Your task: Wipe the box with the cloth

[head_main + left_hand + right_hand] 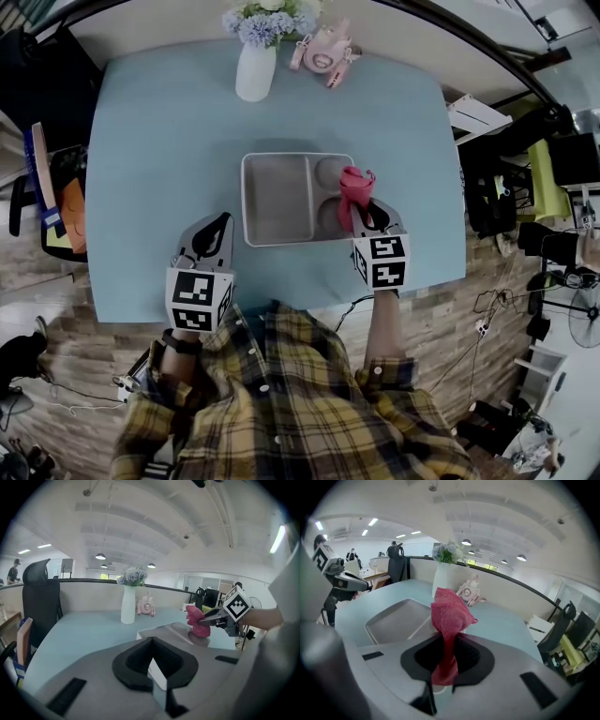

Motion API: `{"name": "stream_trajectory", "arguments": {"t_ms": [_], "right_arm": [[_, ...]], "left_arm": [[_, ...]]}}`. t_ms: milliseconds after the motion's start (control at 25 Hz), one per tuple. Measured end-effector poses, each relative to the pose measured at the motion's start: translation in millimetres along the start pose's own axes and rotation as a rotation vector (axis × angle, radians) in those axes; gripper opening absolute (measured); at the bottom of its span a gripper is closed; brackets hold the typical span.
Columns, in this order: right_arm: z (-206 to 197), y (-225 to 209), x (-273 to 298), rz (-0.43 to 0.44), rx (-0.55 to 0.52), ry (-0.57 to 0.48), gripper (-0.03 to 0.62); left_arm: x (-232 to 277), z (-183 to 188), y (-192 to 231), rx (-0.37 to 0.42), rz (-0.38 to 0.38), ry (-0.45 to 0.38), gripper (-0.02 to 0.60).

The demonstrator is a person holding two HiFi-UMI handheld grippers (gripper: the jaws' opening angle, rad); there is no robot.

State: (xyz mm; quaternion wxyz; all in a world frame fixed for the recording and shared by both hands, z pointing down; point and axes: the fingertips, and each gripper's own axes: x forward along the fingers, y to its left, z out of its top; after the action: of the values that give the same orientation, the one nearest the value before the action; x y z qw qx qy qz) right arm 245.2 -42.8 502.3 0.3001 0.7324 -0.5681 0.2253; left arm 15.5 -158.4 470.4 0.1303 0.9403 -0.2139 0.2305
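The box (281, 236) is a grey two-part tray in the middle of the light blue table. My right gripper (367, 217) hangs over its right compartments, shut on a pink cloth (354, 187) that sticks up out of the jaws. In the right gripper view the cloth (449, 613) rises from the jaws of the right gripper (449, 660) in front of the box (393, 620). My left gripper (214, 234) waits just off the box's front left corner, open and holding nothing. The left gripper view shows the left gripper (157, 667) facing the box (161, 631) and the cloth (198, 620).
A white vase of flowers (255, 67) and a pink toy (323, 52) stand at the table's far edge. A black office chair (41, 597) sits at the left side. The table's front edge (281, 314) runs just behind both grippers.
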Motion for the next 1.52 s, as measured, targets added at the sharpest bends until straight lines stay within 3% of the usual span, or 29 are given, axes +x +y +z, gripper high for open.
{"name": "stream_trajectory", "arguments": {"t_ms": [160,440,680,920,1520], "right_arm": [[21.0,47.2,-5.5,0.113,0.018,-0.064,0.063],[48.4,147.7,-5.5,0.33,-0.07,-0.116,0.063],[49.6,212.3,-1.4,0.467,-0.138,-0.108,0.063],[29.5,228.0,15.6,0.471,-0.191,-0.051,0.063],[2.0,179.4,26.5,0.337,-0.242,0.057,0.063]], "left_arm": [[-11.1,-4.5,3.0,-0.012,0.016,-0.001,-0.008],[-28.9,-15.0,12.1,-0.034,0.049,-0.004,-0.008],[-40.8,-25.2,17.5,-0.049,0.069,0.002,-0.007],[-48.7,-32.0,21.6,-0.064,0.091,0.001,-0.007],[-43.2,-32.5,14.1,-0.055,0.085,0.008,-0.008]]}}
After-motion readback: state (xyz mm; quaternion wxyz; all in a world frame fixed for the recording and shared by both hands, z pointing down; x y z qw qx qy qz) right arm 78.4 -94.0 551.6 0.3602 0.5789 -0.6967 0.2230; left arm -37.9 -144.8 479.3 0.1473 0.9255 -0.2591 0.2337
